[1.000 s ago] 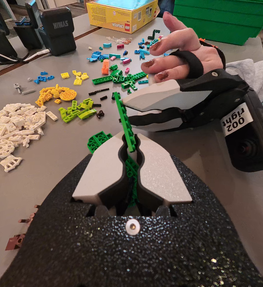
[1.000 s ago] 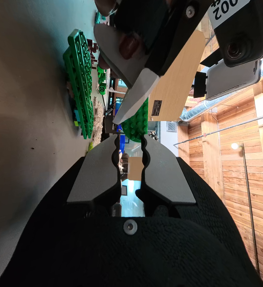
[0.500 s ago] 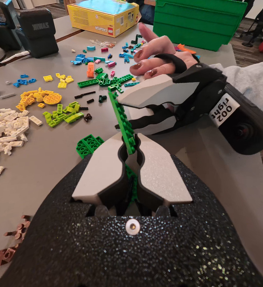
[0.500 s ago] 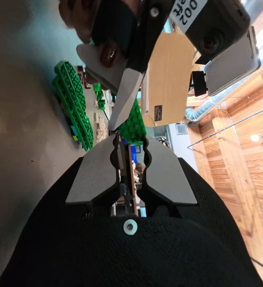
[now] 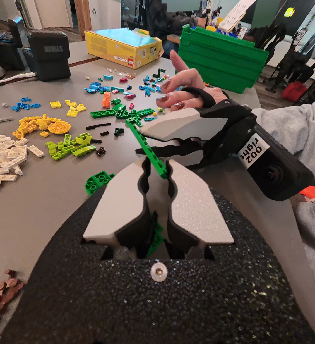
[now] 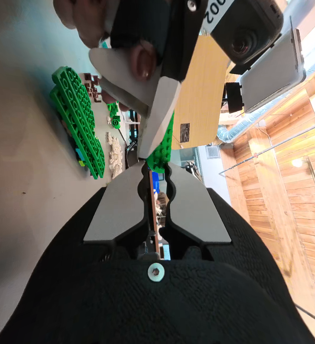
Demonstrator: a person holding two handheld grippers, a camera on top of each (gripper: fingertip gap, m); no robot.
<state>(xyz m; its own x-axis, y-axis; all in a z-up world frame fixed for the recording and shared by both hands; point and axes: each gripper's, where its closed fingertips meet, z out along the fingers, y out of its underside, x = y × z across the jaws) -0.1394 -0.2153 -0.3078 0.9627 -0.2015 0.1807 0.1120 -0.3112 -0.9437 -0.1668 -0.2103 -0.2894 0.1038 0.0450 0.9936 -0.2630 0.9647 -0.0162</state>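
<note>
A thin green studded plate (image 5: 145,147) stands on edge in the air, tilted, between my two grippers. My left gripper (image 5: 157,163) is open: the plate's near end leans on its right pad (image 5: 171,173), and a gap shows at the left pad. My right gripper (image 5: 140,141) comes in from the right, a hand on it, with one finger above and one below the plate. In the right wrist view my right gripper (image 6: 155,164) is shut on the plate's rounded end (image 6: 159,154), with the left gripper's grey finger (image 6: 158,121) just beyond.
On the grey table (image 5: 41,195) lie sorted brick piles: white (image 5: 2,154), yellow (image 5: 41,126), lime (image 5: 71,145), blue (image 5: 100,88), dark green (image 5: 121,111). A green brick stack (image 5: 97,180) lies by my left finger. A yellow box (image 5: 123,48), a green bin (image 5: 220,57) and black chargers (image 5: 48,54) stand at the back. My two grippers' fingertips are within a few centimetres of each other.
My left gripper's pads have parted and let go of the green plate, which now leans tilted. My right gripper's fingers have closed on the plate's far end.
</note>
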